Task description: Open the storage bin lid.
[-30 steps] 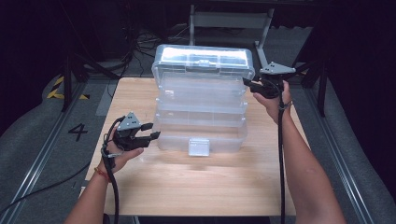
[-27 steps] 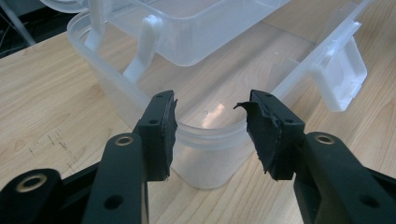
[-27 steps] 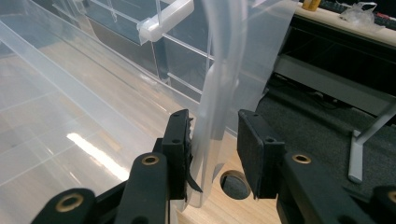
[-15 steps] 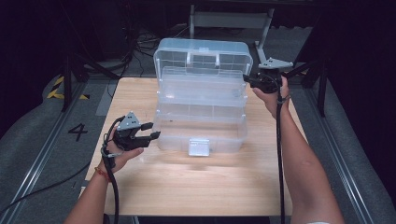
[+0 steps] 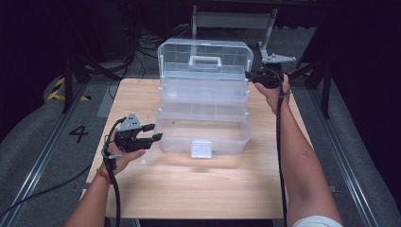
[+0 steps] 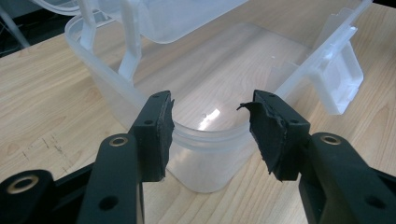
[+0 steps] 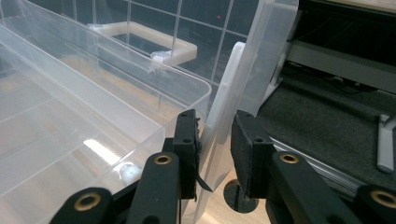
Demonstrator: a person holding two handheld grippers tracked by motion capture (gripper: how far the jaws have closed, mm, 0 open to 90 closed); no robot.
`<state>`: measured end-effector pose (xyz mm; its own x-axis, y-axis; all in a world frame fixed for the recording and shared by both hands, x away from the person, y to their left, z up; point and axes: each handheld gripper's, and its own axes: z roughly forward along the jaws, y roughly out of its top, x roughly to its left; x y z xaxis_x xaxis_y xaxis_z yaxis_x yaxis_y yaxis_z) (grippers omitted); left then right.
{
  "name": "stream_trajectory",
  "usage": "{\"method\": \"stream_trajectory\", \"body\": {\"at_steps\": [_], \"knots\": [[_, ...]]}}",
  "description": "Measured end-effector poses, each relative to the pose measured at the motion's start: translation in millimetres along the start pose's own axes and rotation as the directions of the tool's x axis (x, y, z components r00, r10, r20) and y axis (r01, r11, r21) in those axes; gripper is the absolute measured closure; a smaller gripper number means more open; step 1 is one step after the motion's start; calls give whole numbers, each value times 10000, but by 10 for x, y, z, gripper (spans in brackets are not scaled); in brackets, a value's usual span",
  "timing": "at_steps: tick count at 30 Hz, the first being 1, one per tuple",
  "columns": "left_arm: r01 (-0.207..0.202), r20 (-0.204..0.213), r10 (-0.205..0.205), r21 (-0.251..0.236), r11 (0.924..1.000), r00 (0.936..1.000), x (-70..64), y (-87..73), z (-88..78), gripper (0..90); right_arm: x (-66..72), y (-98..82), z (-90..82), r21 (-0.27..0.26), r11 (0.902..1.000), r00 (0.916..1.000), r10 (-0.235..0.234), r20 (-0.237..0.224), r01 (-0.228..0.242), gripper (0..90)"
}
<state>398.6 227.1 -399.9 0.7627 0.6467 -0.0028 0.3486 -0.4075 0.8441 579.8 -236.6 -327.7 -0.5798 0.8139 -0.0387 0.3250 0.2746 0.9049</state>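
Note:
A clear plastic toolbox (image 5: 203,132) with fold-out trays stands open on the wooden table (image 5: 189,184). Its lid (image 5: 203,56), with a white handle (image 5: 205,60), stands upright at the back. My right gripper (image 5: 249,77) is shut on the lid's right edge (image 7: 224,112), beside the upper tray (image 7: 93,116). My left gripper (image 5: 156,132) is at the front left corner of the base. Its jaws (image 6: 210,121) clasp that rounded corner (image 6: 210,158), one pad on each side. A white latch (image 5: 201,149) hangs at the box's front.
The table's near half lies bare in front of the box. Behind the table stands a metal frame (image 5: 231,19), and dark floor with cables (image 5: 137,42) surrounds it. A rail (image 5: 42,165) runs along the left side.
The lid has swung from lying flat on top to standing upright, and the trays have spread back. My right gripper went back with the lid's edge. My left gripper has stayed put.

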Motion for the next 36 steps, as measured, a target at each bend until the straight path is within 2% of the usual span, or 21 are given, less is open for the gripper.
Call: {"method": "stream_trajectory", "body": {"at_steps": [9,16,23,36], "knots": [[-119,-46,119,-38,9999,9999,-6,8,7,492,-33,48,86,314,9992,9997,231,99,-234,718],[-117,-17,117,-65,9999,9999,-4,6,8,489,-60,45,122,320,9988,9993,356,68,-358,714],[-149,-43,149,-80,9999,9999,-10,10,9,489,-77,72,185,525,9972,9984,530,171,-538,702],[-135,-48,135,-114,9998,9999,-20,4,11,488,-111,59,273,545,9946,9956,864,352,-883,683]]}}
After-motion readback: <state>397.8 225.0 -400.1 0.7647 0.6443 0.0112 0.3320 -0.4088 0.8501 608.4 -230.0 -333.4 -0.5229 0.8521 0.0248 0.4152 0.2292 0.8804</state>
